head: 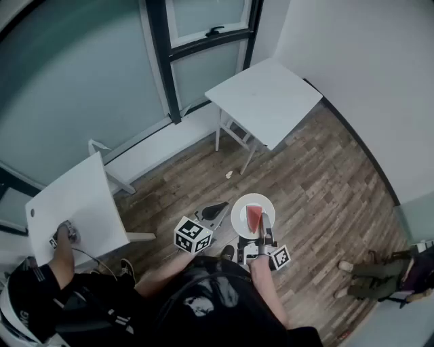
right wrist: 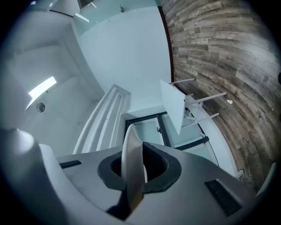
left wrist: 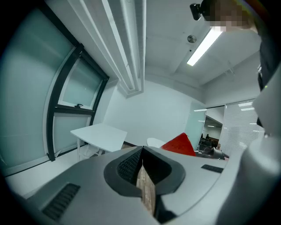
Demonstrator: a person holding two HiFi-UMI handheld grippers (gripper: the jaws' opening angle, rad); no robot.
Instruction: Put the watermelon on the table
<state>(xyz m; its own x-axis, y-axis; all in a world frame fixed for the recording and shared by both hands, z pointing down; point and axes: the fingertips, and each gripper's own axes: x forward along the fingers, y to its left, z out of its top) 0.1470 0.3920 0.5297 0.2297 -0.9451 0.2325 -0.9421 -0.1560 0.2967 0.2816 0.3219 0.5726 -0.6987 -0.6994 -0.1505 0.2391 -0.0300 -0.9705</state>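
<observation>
Over plank floor (head: 325,176), right gripper (head: 263,227) clamps a white plate (head: 239,215) bearing red wedge-shaped watermelon (head: 253,217); left gripper (head: 218,207) clenched empty.

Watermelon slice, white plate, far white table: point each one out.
watermelon slice (head: 253,217), head view, middle of its red flesh.
white plate (head: 238,218), head view, bare left rim.
far white table (head: 266,100), head view, middle of its top.

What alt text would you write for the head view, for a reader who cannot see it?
Seen from above, a person's right gripper holds a white plate with a red watermelon slice by its rim, above a wooden floor. The left gripper is beside it, jaws together and empty. A white table stands ahead by the window.
</observation>
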